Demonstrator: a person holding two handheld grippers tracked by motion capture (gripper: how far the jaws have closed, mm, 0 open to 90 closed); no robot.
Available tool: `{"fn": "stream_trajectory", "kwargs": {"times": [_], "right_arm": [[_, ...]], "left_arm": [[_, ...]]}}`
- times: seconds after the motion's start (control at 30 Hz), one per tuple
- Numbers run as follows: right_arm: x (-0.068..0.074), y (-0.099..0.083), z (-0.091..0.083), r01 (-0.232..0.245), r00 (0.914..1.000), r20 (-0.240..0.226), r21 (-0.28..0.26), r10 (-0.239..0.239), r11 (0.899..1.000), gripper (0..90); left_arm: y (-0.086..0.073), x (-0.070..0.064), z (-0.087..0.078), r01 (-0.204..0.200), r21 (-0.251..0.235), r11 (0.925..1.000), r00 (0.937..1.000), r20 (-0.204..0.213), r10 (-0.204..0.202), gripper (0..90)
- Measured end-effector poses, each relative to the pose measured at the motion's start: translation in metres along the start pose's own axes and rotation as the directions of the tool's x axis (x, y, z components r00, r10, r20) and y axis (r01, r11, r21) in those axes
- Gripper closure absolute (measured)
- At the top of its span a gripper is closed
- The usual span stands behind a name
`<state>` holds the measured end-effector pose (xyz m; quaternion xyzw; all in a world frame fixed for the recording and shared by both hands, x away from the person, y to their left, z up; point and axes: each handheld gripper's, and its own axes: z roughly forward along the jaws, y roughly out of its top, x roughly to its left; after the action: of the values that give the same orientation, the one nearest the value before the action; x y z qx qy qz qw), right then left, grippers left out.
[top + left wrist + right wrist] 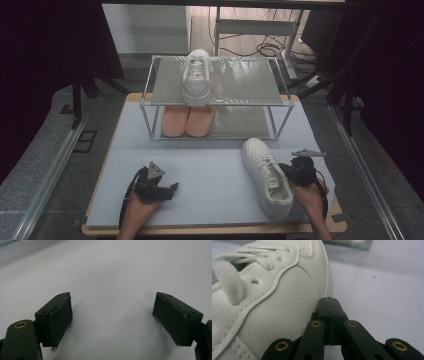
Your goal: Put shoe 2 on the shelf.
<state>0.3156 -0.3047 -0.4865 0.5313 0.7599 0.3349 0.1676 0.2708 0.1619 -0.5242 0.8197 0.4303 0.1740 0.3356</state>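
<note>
White leather lace-up sneaker (266, 176) lies on the pale blue-grey table mat (210, 175), right front area, toe pointing away toward the rack and slightly left, sole down. My right gripper (291, 174) sits just beside its right flank near the heel end; in the right gripper view the jaws are pressed together with nothing between them, their tip (328, 302) against the shoe's side panel (274, 315) just above the sole edge. I can't tell if it is truly touching or a hair off. My right hand (309, 196) holds the tool from the bottom edge.

My left gripper (169, 189) is well apart, at the left front of the mat, jaws spread wide over bare mat (112, 277), holding nothing; left hand (137, 212) behind it.

Farther back, a two-tier metal-frame rack with grey shelves (240, 82) stands at the mat's far edge. A matching white sneaker (196, 75) sits on the top shelf, left of centre, toe away from me. A pair of salmon-pink slippers (188, 120) lies side by side on the lower shelf, right below it.
</note>
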Motion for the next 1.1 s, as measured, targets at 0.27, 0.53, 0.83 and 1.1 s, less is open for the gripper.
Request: {"fn": "stream_trajectory", "kwargs": {"times": [0.27, 0.53, 0.83, 1.1], "right_arm": [[0.021, 0.010, 0.014, 0.036, 0.9984, -0.043, 0.003, -0.036, 0.999, 90.0], [0.048, 0.023, 0.031, 0.084, 0.9922, -0.094, 0.011, -0.083, 0.996, 90.0], [0.073, 0.039, 0.049, 0.162, 0.9745, -0.161, 0.025, -0.156, 0.986, 90.0], [0.091, 0.050, 0.061, 0.225, 0.9532, -0.215, 0.034, -0.212, 0.974, 90.0]], "left_arm": [[0.000, 0.000, 0.000, 0.000, 0.000, 1.0000, 1.0000, 0.000, 0.000, 16.0], [0.000, 0.000, 0.000, 0.000, 0.000, 1.0000, 1.0000, 0.000, 0.000, 16.0], [0.000, 0.000, 0.000, 0.001, 0.001, 1.0000, 1.0000, 0.001, -0.001, 16.0], [0.000, 0.000, 0.000, 0.001, -0.001, 1.0000, 1.0000, 0.000, -0.001, 16.1]]}}
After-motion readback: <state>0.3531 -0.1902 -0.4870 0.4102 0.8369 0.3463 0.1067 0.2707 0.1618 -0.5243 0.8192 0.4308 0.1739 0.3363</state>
